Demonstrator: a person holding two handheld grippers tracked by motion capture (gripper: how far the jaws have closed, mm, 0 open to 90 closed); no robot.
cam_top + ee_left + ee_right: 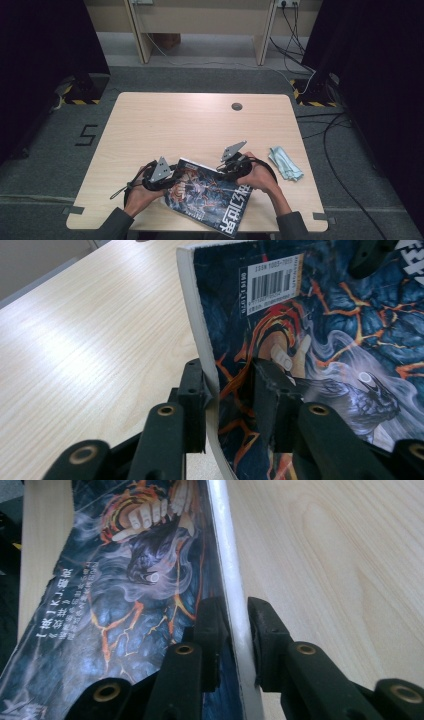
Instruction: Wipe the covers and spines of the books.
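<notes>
- A magazine (207, 196) with a dark blue cover laced with orange, lava-like cracks is lying on the near part of the light wooden table (200, 125), between the person's two hands.
- In the high view its long axis is running on a diagonal, from the corner nearest the left gripper (170, 181) down and to the right toward the near table edge; the large white title characters are sitting at that near right end and reading upside down from the person's side.
- The left gripper (227, 390) is straddling the magazine's edge, one jaw against the pale page block and the other lying over the printed cover; here the edge is lifting and curving up off the wood. The outer jaw is touching the paper, while the inner one is looking slightly off it, so a firm pinch is not showing.
- The right gripper (239, 630) is clamping the opposite white edge (227, 565), both jaws pressing on the thin stack of pages.
- In the left gripper view a white label (270, 282) is carrying a barcode and a line beginning "ISSN 1003-70"; the remaining digits are too blurred to read.
- In the right gripper view small white Chinese characters (62, 605) are running along the cover, too small to make out.
- The cover art is showing a pale hand (145, 512) and swirling grey smoke.
- A crumpled pale blue cloth (286, 163) is lying on the table just right of the right hand (260, 176).
- A small round grommet (237, 106) is sitting near the far table edge.
</notes>
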